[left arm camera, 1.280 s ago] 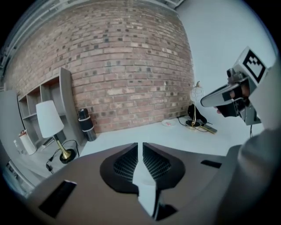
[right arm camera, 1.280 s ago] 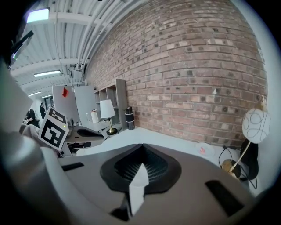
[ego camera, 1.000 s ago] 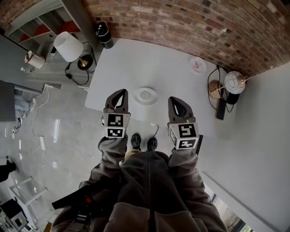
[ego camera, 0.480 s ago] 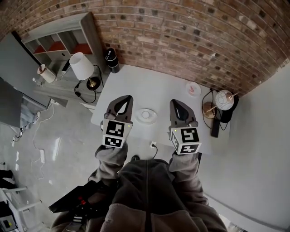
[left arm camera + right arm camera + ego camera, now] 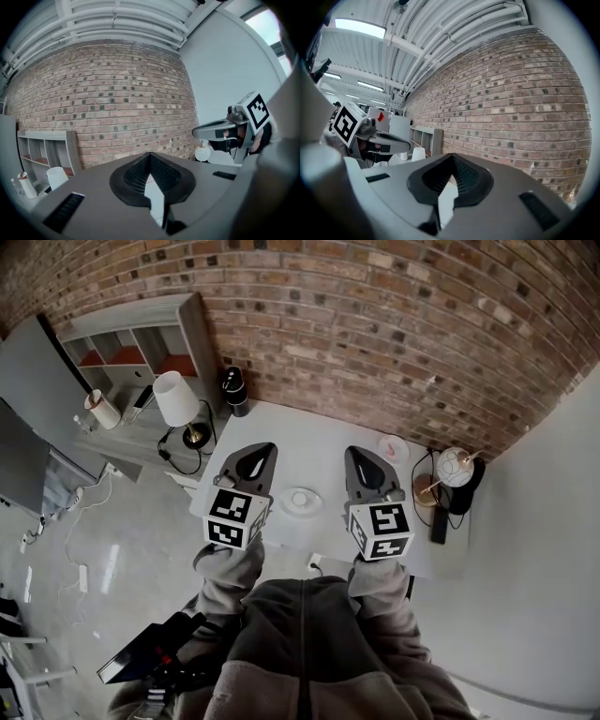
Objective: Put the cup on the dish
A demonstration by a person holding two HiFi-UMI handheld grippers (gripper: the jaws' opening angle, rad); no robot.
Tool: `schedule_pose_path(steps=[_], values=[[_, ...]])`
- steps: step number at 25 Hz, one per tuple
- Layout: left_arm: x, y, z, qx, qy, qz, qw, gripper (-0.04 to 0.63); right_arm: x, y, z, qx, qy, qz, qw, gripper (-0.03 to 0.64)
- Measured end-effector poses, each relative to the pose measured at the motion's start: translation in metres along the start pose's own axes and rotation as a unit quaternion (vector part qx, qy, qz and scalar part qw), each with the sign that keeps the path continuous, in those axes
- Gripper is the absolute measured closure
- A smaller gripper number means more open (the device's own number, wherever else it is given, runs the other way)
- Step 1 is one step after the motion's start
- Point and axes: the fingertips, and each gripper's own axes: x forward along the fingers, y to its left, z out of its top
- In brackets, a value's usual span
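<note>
A white cup sits on a white dish (image 5: 301,501) near the front edge of the white table (image 5: 309,442), seen only in the head view. My left gripper (image 5: 258,448) hangs high above the table to the left of the dish, jaws shut and empty. To the right of the dish my right gripper (image 5: 356,453) is held at the same height, also shut with nothing in it. In the left gripper view the shut jaws (image 5: 150,154) point level at the brick wall. The right gripper view shows its jaws (image 5: 452,156) closed against the same wall.
A small pink dish (image 5: 394,448) lies at the table's back right. A black speaker (image 5: 234,390) stands at the back left corner. A white lamp (image 5: 174,399) and a grey shelf (image 5: 131,343) are to the left, and a globe lamp (image 5: 455,468) to the right.
Both grippers have risen well above the table, side by side. The head view has tilted up, so the table and dish look smaller and more wall shows.
</note>
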Motion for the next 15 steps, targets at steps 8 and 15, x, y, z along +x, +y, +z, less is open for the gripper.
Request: schedule_pose_path(steps=[8, 15], values=[[-0.007, 0.006, 0.013, -0.023, -0.007, -0.007, 0.9997, 0.591, 0.006, 0.009, 0.013, -0.01, -0.008, 0.01, 1.0, 0.617], [-0.011, 0.007, 0.009, -0.025, 0.0, -0.007, 0.9997, 0.591, 0.007, 0.014, 0.013, -0.012, -0.013, 0.021, 1.0, 0.617]])
